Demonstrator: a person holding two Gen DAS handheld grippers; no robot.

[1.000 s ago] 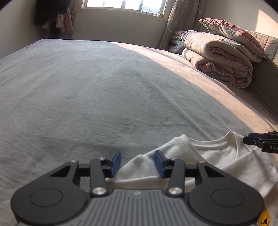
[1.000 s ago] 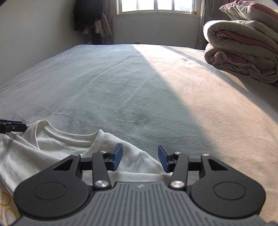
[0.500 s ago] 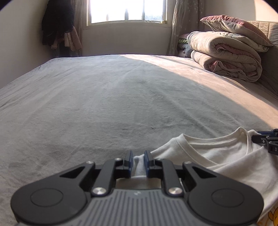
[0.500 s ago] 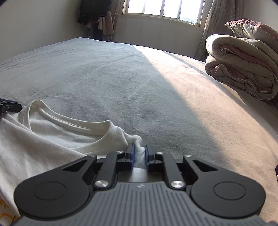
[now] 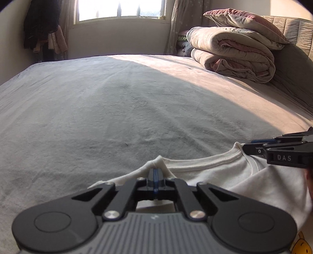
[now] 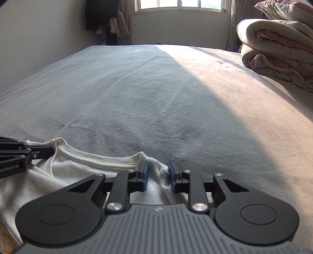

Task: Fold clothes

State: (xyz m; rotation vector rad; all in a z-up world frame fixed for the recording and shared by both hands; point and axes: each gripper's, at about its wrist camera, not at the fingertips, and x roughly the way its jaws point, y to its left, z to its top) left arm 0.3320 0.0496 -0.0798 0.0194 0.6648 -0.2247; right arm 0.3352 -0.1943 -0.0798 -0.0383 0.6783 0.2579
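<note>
- White T-shirt (image 5: 230,175) lies at the near edge of the grey bed (image 5: 117,109); it fills the lower right of the left wrist view and the lower left of the right wrist view, collar facing up-frame.
- Left claw (image 5: 155,173): clenched. Its blue pads meet with a raised peak of the shirt's shoulder fabric pinched between them, just left of the collar. The jaws have just been closing.
- Right claw (image 6: 158,173): pads stand apart with a bunched fold of shirt shoulder between them; the right-hand pad touches the fold, the left-hand pad shows a slight gap. The jaws closed, then have just been opening a little. A firm grip is not evident.
- Each claw appears in the other's view at the frame edge, at the opposite end of the collar.
- Folded quilt (image 5: 232,56) with a pillow (image 5: 244,23) on top sits at the upper right, well apart from the shirt.
- Window (image 6: 182,4) at top centre; dark clothing (image 5: 39,25) hangs at upper left.
</note>
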